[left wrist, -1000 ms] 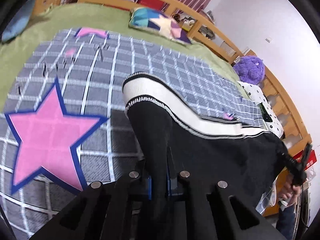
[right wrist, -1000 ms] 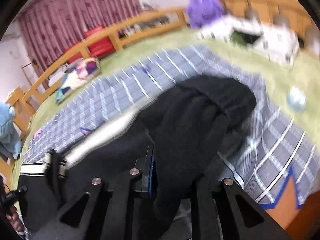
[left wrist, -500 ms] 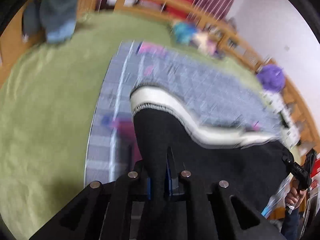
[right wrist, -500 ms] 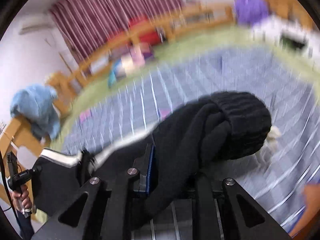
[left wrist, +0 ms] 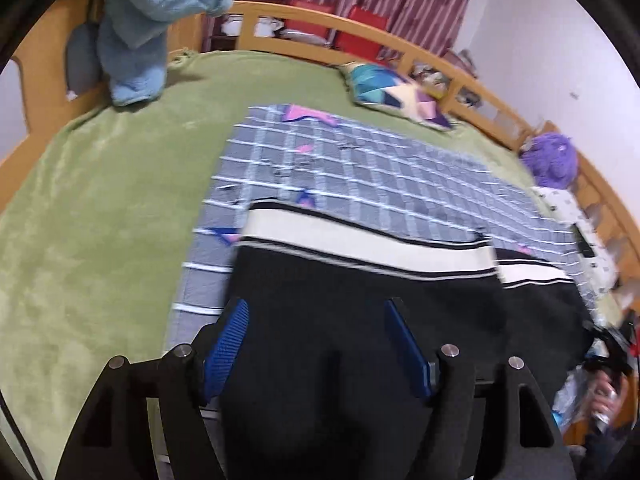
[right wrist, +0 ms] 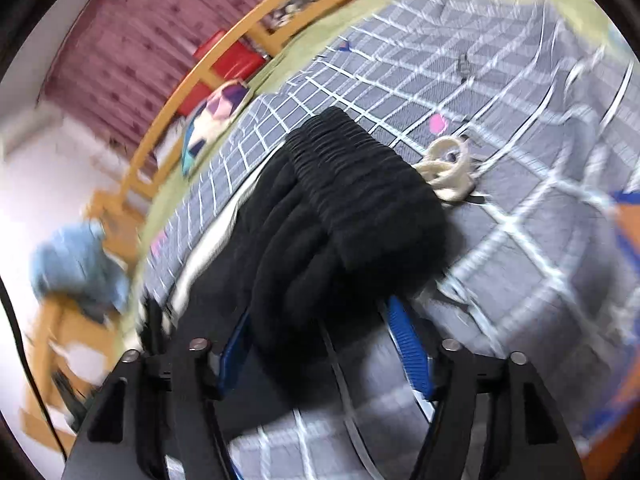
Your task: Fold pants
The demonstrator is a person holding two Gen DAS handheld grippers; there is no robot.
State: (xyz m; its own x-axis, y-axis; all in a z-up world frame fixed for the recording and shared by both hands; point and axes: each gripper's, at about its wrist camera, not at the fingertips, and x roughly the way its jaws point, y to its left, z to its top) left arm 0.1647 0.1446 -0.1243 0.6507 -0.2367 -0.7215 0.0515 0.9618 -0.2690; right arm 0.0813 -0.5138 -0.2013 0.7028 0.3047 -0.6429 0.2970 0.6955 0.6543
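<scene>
The black pants (left wrist: 360,312) with a white side stripe (left wrist: 360,240) lie flat on a grey checked blanket (left wrist: 380,176). My left gripper (left wrist: 316,320) is open, its blue pads spread over the black fabric. In the right wrist view the ribbed black waistband (right wrist: 360,188) and its cream drawstring (right wrist: 448,168) rest bunched on the blanket (right wrist: 520,120). My right gripper (right wrist: 320,316) is open, its pads either side of the bunched fabric.
A green bedspread (left wrist: 100,220) lies under the blanket inside a wooden bed frame (left wrist: 460,76). A light blue fleece (left wrist: 152,8) hangs on the frame at far left. A patchwork pillow (left wrist: 396,92) and a purple plush (left wrist: 552,160) sit along the far edge.
Both grippers were shut on the pants and have opened. The pants dropped flat onto the blanket, and the waistband end now rests bunched in front of the right gripper.
</scene>
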